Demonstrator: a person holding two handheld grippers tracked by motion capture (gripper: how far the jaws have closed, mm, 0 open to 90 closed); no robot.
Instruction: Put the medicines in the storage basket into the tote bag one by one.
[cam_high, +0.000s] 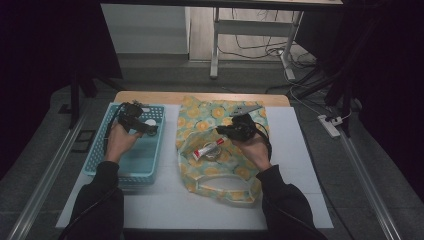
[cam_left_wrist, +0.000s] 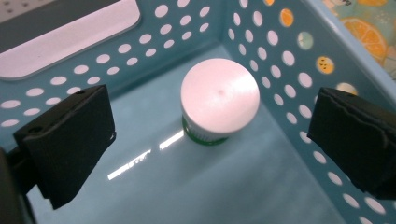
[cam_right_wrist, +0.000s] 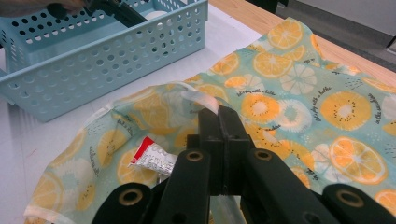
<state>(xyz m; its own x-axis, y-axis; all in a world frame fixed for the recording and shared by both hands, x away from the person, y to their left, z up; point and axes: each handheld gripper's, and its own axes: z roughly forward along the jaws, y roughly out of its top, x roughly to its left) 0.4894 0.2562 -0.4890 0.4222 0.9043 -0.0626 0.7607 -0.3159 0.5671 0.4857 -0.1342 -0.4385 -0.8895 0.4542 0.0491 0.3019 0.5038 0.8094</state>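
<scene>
Left gripper (cam_left_wrist: 205, 140) spread, jar (cam_left_wrist: 219, 100) just ahead between its jaws in the basket (cam_left_wrist: 280, 70); closing off-centre could tip it; right gripper (cam_right_wrist: 219, 116) pinches the bag (cam_right_wrist: 280, 93) edge, which could slip.

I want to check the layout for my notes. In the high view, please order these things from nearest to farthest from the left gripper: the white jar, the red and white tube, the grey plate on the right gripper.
1. White jar: in the blue basket, just beside the left gripper.
2. Red and white tube: on the fruit-print bag, right of the basket.
3. Grey plate: atop the right gripper, farthest right.
</scene>
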